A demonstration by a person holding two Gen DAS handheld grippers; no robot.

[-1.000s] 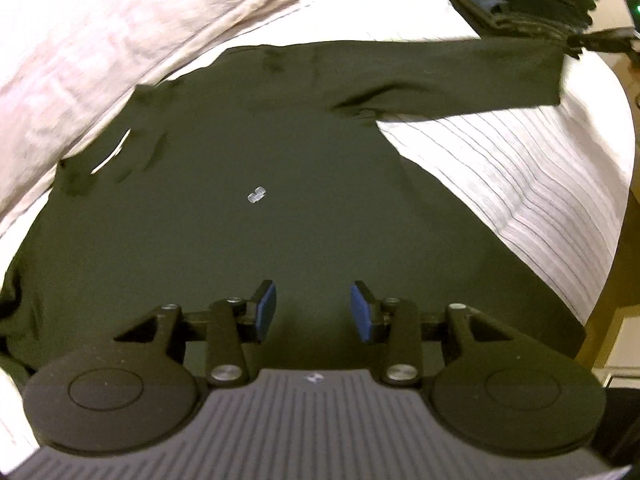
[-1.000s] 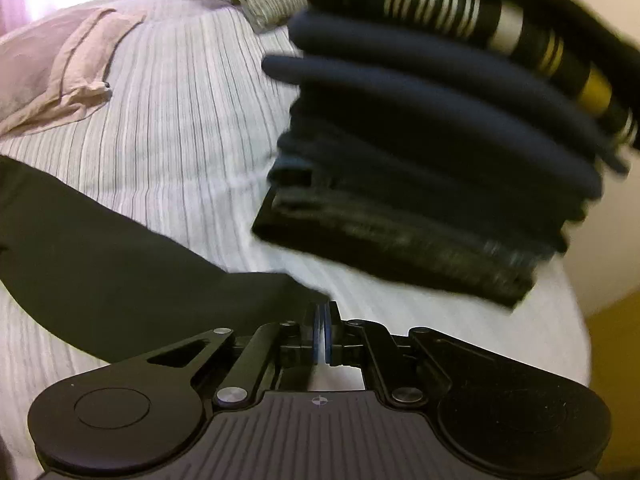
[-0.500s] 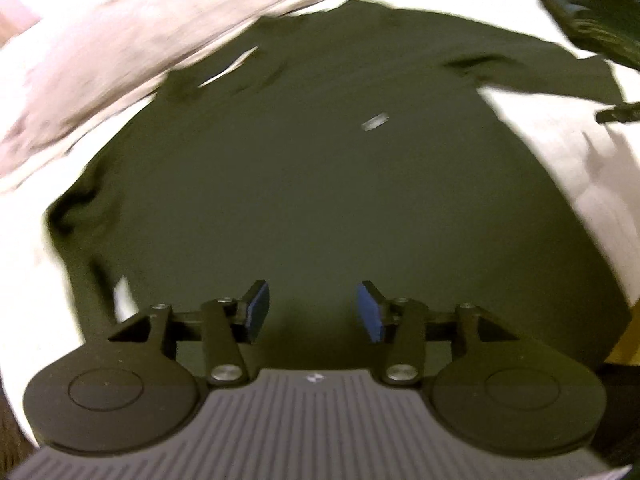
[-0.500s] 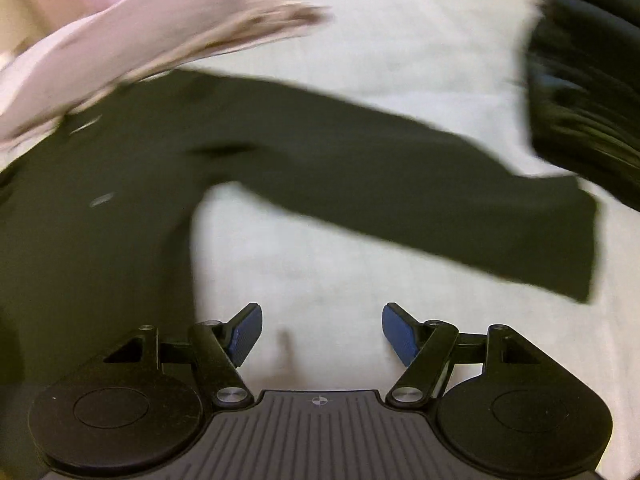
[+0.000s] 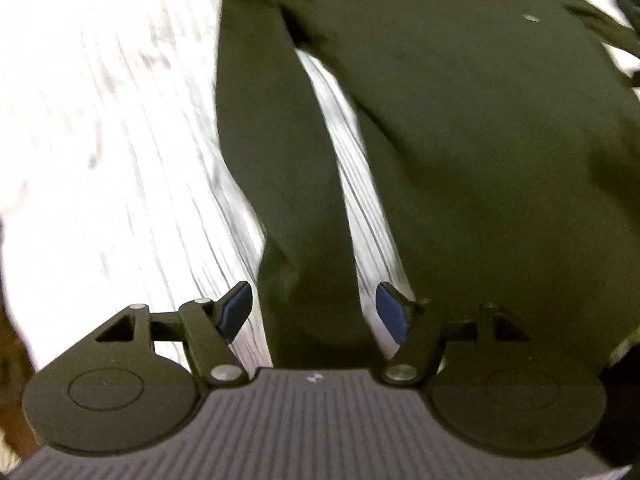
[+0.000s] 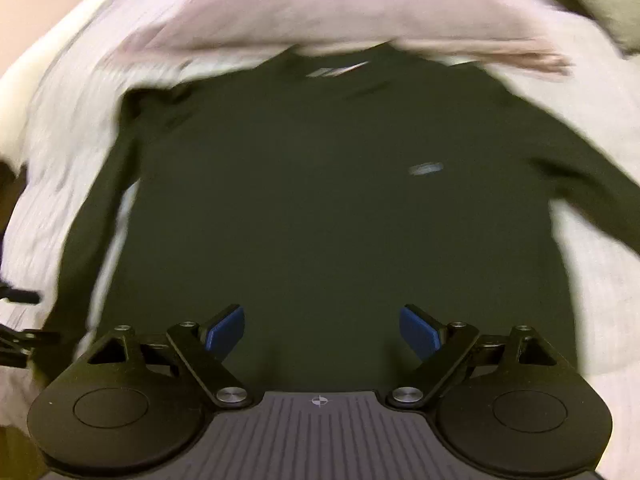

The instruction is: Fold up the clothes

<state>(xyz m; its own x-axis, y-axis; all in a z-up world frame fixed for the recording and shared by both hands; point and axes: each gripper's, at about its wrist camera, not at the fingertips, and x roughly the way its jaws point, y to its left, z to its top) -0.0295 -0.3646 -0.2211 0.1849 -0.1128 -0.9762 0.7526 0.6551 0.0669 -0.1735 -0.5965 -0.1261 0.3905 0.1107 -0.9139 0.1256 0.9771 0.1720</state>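
Both claws empty. My left gripper (image 5: 314,308) is opening, blue pads either side of the near end of the left sleeve (image 5: 280,160), not touching it; the cloth lies loose between them. I'd say I'm lined up there so I can pinch the cuff end and carry the sleeve across the body.

My right gripper (image 6: 322,330) is opening too, spread wide, nothing pinched, hovering over the lower middle of the dark long-sleeve shirt (image 6: 320,200). Hem edge sits under the claw body, can't see it.

Shirt lies face up and flat on the striped bedsheet (image 5: 100,140), neck away from me, small pale logo (image 6: 426,168) on the chest. Left sleeve runs down alongside the torso with a strip of sheet showing between; right sleeve (image 6: 592,196) angles out to the side. Laid open like this so sleeves fold in first, I think.

Pink cloth (image 6: 320,8) bunched just beyond the collar. Both views motion-blurred.

Fold not started yet.
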